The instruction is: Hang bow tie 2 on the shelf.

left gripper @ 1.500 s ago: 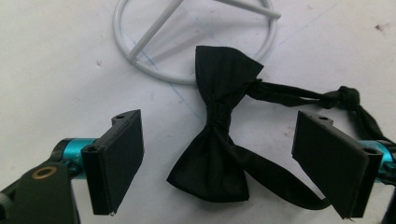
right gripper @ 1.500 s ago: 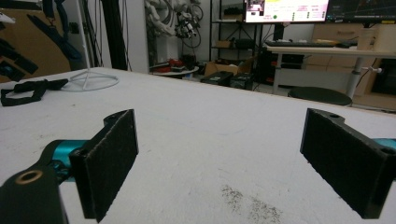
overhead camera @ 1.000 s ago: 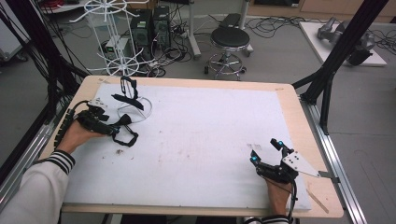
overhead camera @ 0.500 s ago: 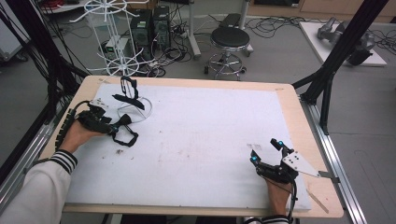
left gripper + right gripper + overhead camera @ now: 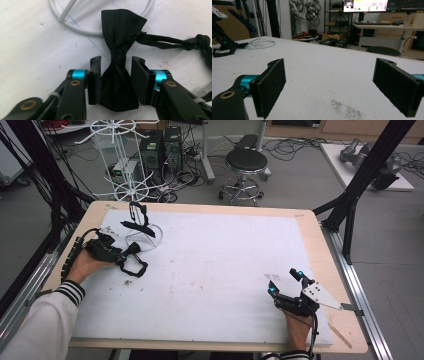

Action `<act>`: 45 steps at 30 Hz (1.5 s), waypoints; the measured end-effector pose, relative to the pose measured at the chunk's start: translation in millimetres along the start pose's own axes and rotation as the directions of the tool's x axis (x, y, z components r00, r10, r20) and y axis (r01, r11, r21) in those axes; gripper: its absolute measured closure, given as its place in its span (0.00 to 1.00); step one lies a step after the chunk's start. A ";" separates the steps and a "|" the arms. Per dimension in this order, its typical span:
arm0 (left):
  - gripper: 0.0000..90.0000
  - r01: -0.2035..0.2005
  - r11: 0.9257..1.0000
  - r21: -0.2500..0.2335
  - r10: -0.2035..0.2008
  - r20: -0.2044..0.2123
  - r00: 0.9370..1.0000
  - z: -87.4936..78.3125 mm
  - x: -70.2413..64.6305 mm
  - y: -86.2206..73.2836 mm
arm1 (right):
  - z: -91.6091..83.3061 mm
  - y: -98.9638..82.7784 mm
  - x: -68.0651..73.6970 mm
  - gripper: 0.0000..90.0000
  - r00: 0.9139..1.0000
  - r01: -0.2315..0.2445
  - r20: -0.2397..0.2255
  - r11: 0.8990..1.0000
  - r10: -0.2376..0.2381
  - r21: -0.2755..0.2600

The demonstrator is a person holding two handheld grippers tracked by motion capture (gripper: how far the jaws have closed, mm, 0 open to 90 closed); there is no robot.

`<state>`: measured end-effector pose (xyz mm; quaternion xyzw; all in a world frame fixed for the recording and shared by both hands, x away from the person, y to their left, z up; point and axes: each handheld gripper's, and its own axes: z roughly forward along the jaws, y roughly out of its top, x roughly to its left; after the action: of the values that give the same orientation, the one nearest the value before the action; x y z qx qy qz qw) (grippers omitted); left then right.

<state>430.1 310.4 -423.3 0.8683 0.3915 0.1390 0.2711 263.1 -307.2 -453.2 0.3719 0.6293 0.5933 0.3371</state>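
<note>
While its jaws close, the left hand-held gripper (image 5: pixel 116 82) straddles the bow tie (image 5: pixel 120 65).

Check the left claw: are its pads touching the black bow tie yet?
Touching on one side. In the left gripper view, one pad of the left claw presses the black bow tie; the other stands off its knot. The jaws have just been closing.

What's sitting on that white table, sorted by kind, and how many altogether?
Black bow ties: 2, one between the left tongs, one on the stand.
White wire stands: 1.
Hand-held tongs: 2, left and right.
Total: 5
</note>
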 end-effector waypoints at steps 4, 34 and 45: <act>0.74 0.001 1.000 0.001 -0.001 -0.002 1.000 0.3 -0.6 0.9 | 0.0 0.0 0.0 0.12 1.000 0.001 0.000 1.000 -0.001 0.000; 0.89 -0.008 0.997 -0.074 0.007 -0.010 1.000 -34.1 -7.3 -1.8 | -0.3 0.0 0.6 0.12 1.000 0.002 0.002 1.000 -0.002 0.002; 0.89 0.009 0.989 -0.148 -0.011 -0.007 1.000 -54.9 -7.2 -12.6 | -0.1 0.1 0.0 0.12 1.000 0.006 0.001 1.000 -0.006 0.000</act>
<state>392.8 331.7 -386.1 0.8432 0.3855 0.1698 0.3340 262.9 -307.2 -453.1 0.3700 0.6303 0.5922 0.3393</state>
